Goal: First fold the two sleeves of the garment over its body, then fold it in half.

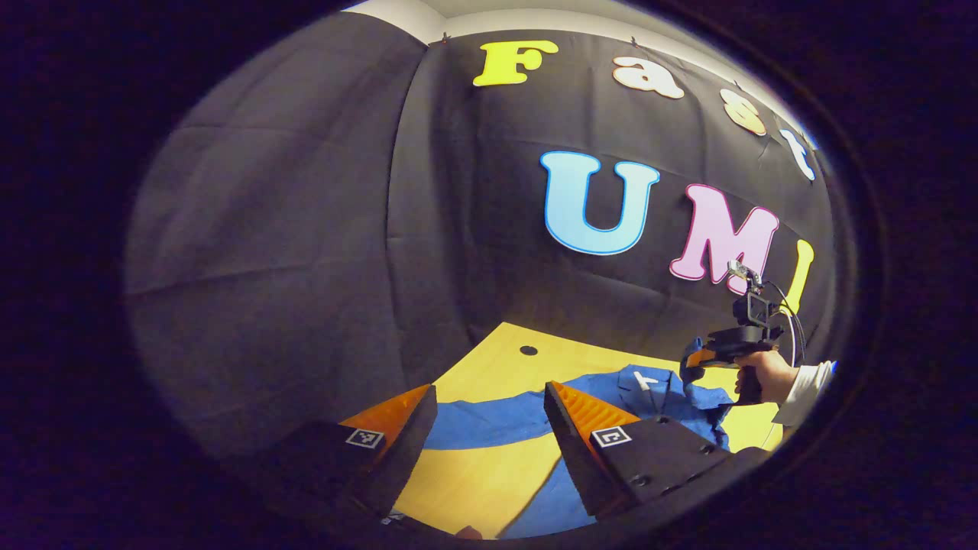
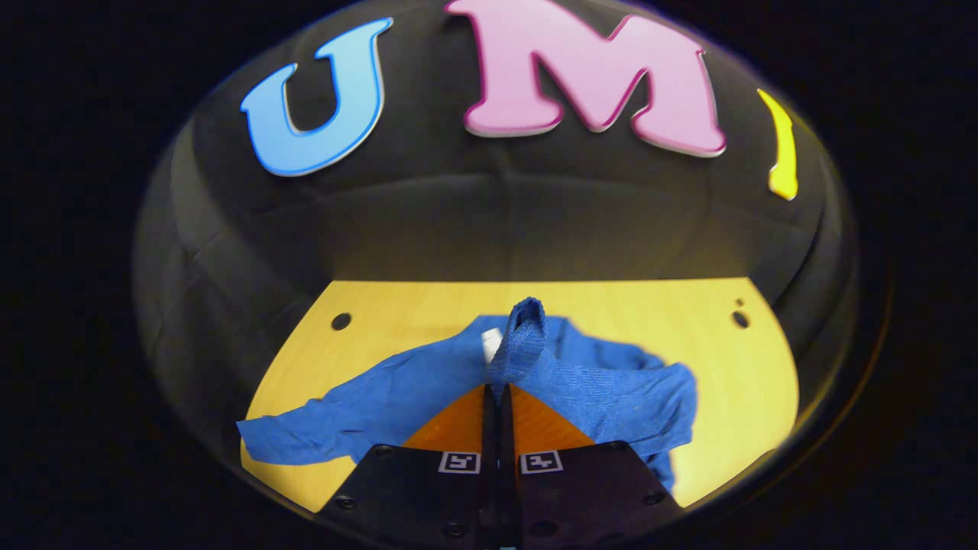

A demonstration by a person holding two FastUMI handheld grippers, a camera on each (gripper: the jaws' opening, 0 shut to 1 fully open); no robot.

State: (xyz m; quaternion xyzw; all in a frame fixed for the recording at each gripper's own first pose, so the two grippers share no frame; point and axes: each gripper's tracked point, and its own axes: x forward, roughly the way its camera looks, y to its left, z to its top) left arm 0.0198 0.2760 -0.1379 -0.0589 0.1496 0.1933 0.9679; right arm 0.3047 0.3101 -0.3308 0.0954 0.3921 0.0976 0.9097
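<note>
Right claw (image 2: 497, 393) pinches a sleeve (image 2: 523, 336) of the blue garment (image 2: 397, 397), lifting it off the yellow worktop (image 2: 649, 321); left claw (image 1: 489, 397) hangs wide open, empty.

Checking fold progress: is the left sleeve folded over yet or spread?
Spread: the left sleeve lies flat on the table, stretched away from the garment's body.

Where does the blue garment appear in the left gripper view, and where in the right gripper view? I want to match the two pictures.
Left gripper view: the blue garment lies low at centre, behind the open fingers, with the right gripper lifting its cloth at right.
Right gripper view: it spreads across the lower centre, a fold pinched between the shut fingers.
Shared landmark: the yellow table, with its dark hole.
</note>
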